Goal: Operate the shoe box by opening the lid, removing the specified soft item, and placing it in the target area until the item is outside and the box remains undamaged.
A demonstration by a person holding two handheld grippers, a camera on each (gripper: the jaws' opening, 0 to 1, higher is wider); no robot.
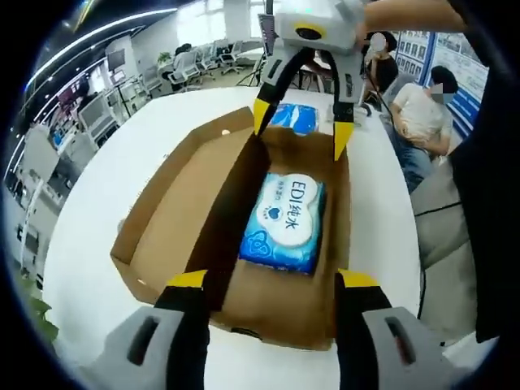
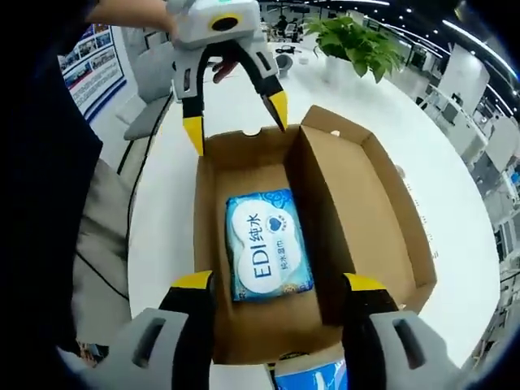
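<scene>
Now: shoe box (image 1: 162, 236) lid open | wipes pack (image 1: 284, 223) inside

Bright ceiling strip lights; sharp centre, fisheye-warped edges.

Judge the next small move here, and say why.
Probably lower the right gripper onto the wipes pack and close on it. The shoe box lid already lies open, the pack sits flat inside, and both grippers hover open, holding nothing; the left gripper waits opposite.

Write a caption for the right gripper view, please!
Both open grippers face off over an open shoe box holding blue wipes.
</scene>
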